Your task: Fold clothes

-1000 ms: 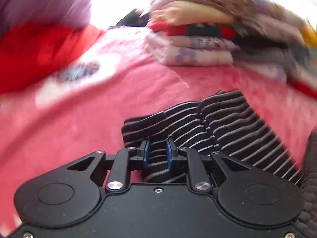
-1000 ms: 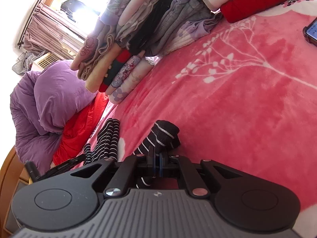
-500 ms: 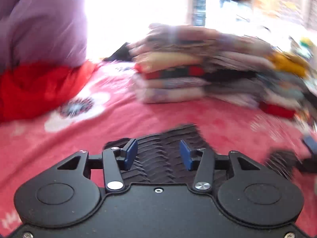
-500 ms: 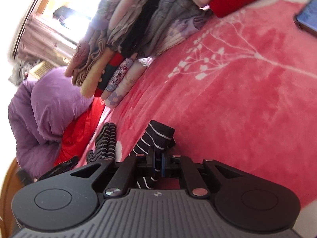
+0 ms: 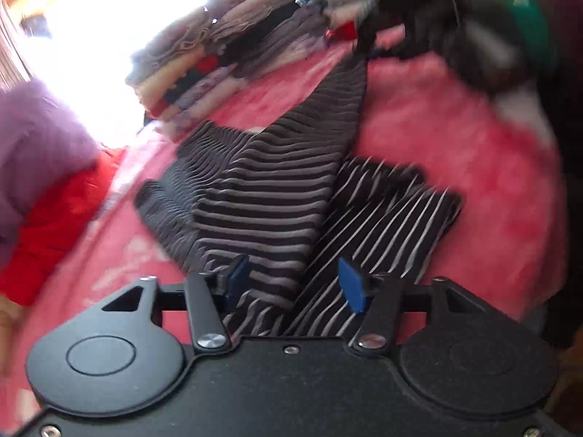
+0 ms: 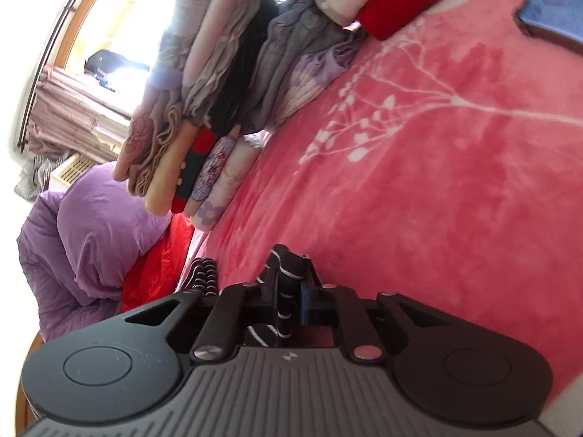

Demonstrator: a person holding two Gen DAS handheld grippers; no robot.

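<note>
Now, in the left wrist view, the left claw (image 5: 293,284) stands open, its blue pads (image 5: 350,284) apart with nothing pinched; its jaws have just been opening, and the striped garment (image 5: 277,196) lies under and ahead of them rather than in them. That garment is spread on the pink bed cover (image 5: 437,138), partly doubled over itself, one narrow end stretching up and away toward the far side, where blur hides what holds it. A stack of folded clothes (image 5: 204,73) sits beyond it, and a red and purple bundle (image 5: 40,189) lies at the left. In the right wrist view, the right claw (image 6: 291,298) is nearly closed and grips a bunched end of dark cloth with thin white stripes, which stands up between the jaws; more of the stripes shows at the left, flat on the cover. The same stack rises behind, and a blue-screened phone (image 6: 554,11) lies on the bed at the top right. I judge the fold as mid-way: one layer is laid over, but the piece is not yet squared or added to the stack. No writing or brand can be read in either view.
</note>
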